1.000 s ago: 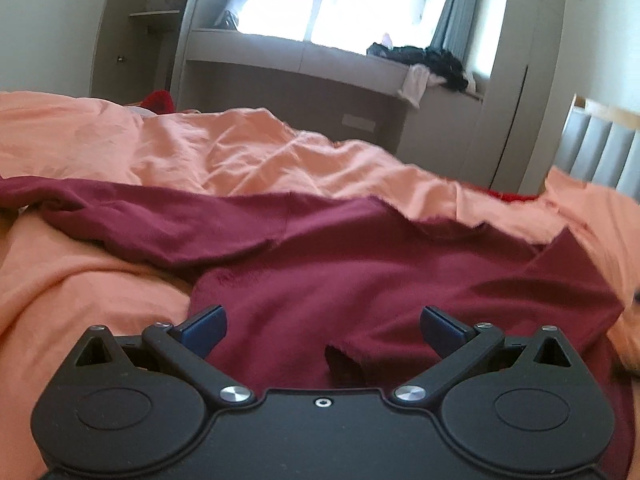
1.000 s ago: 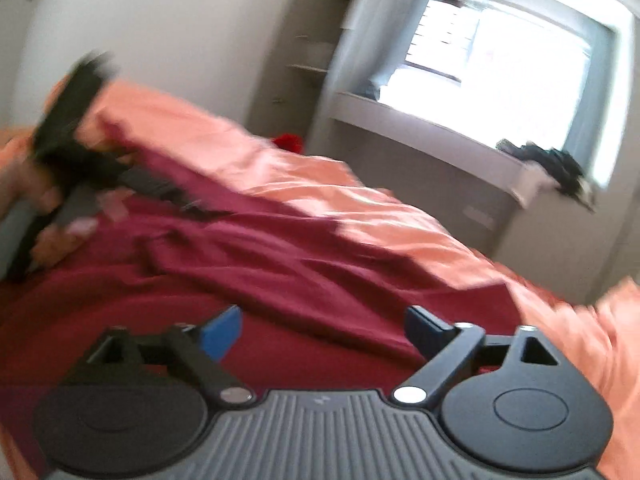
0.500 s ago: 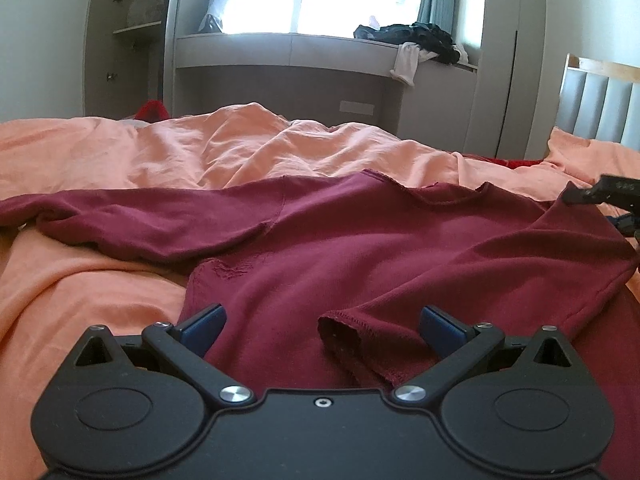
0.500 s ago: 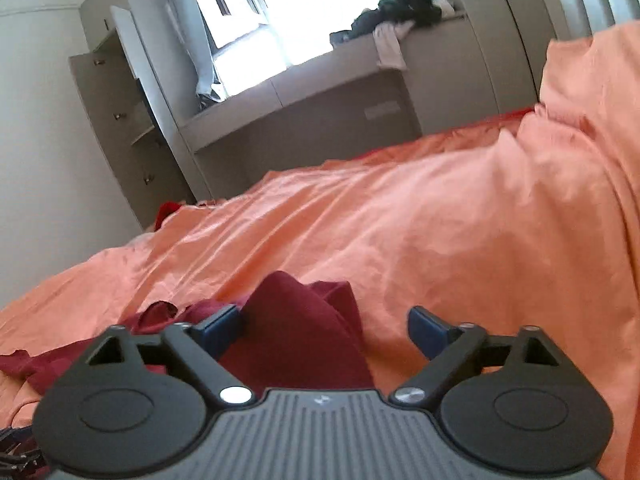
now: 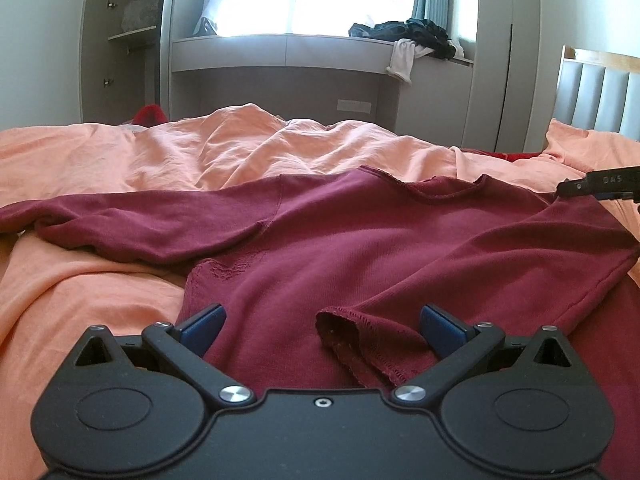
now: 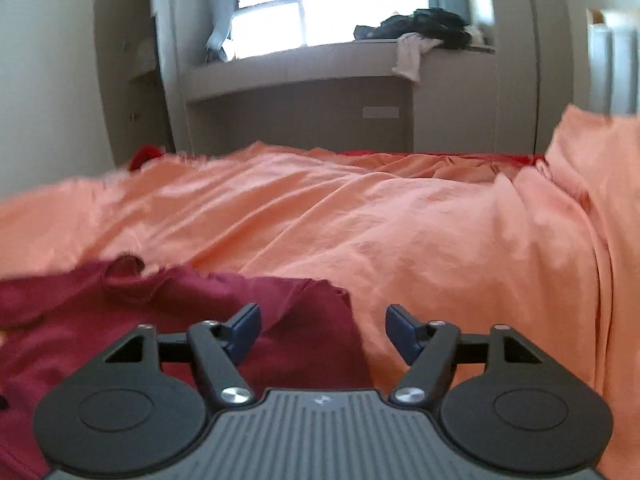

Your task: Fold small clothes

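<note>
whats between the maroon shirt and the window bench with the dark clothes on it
In the left wrist view, only rumpled orange bedding lies between the maroon shirt and the window bench.

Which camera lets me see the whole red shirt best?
The left wrist view. There the red shirt lies spread on the orange bedding, showing its neckline, one sleeve stretched sideways and the other folded across its front. The right wrist view catches only one blurry edge of the shirt near the bottom left.
</note>
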`<state>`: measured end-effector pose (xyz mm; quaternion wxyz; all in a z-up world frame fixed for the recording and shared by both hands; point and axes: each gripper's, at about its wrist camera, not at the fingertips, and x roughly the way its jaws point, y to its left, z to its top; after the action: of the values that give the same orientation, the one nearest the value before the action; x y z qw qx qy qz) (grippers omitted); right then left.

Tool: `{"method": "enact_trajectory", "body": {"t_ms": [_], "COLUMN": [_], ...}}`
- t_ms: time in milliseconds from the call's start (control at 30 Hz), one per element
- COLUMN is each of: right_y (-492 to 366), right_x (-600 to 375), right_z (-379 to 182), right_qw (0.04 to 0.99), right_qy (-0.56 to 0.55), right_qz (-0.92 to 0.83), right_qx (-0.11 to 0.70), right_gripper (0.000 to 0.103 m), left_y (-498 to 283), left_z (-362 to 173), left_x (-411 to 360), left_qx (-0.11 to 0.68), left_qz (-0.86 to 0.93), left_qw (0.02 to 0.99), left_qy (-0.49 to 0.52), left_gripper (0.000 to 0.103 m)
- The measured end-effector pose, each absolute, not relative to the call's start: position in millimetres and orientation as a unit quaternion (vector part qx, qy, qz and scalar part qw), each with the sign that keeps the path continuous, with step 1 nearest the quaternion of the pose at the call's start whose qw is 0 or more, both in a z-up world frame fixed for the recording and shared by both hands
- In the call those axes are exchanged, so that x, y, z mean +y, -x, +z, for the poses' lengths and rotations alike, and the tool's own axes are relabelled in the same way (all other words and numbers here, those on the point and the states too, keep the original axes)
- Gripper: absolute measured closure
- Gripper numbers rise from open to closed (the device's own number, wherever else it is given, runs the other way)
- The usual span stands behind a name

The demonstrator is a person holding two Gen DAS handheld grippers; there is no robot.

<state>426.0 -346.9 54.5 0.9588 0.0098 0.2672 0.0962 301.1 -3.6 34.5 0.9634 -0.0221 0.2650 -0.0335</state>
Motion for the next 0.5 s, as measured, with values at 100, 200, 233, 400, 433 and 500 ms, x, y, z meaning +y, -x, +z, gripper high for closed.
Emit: {"method": "enact_trajectory", "body": {"t_ms": [100, 200, 233, 400, 433, 500], "right_y": [-430.3, -434.7, -437.3, -466.8, -475.9, -489.4], "right_x": [-333.1, -328.1, -323.1, -297.7, -292.4, -285.6], "right_z": [55.0, 56.0, 59.0, 65.9, 63.2, 57.1], "right_qw": [0.957, 0.958, 0.958, 0.926, 0.912, 0.889], "right_qy": [0.025, 0.044, 0.059, 0.141, 0.163, 0.206], "right_qz": [0.073, 0.043, 0.031, 0.01, 0.006, -0.003], "right_qx": [0.279, 0.28, 0.28, 0.35, 0.376, 0.409], "right_gripper": [0.029, 0.023, 0.018, 0.008, 0.007, 0.005], "left_y": [-301.1, -301.1, -301.2, -301.5, -301.3, -301.4], "left_z": [34.1, 34.1, 34.0, 33.5, 33.3, 33.2], "left_x": [-4.2, -4.3, -4.3, -4.7, -4.7, -4.5], "left_qx": [0.265, 0.265, 0.265, 0.265, 0.265, 0.265], "left_qz": [-0.033, -0.033, -0.033, -0.032, -0.032, -0.033], "left_qw": [0.963, 0.963, 0.963, 0.964, 0.964, 0.963], "left_qy": [0.022, 0.022, 0.021, 0.019, 0.019, 0.02], "left_gripper": [0.0, 0.0, 0.0, 0.0, 0.0, 0.0]}}
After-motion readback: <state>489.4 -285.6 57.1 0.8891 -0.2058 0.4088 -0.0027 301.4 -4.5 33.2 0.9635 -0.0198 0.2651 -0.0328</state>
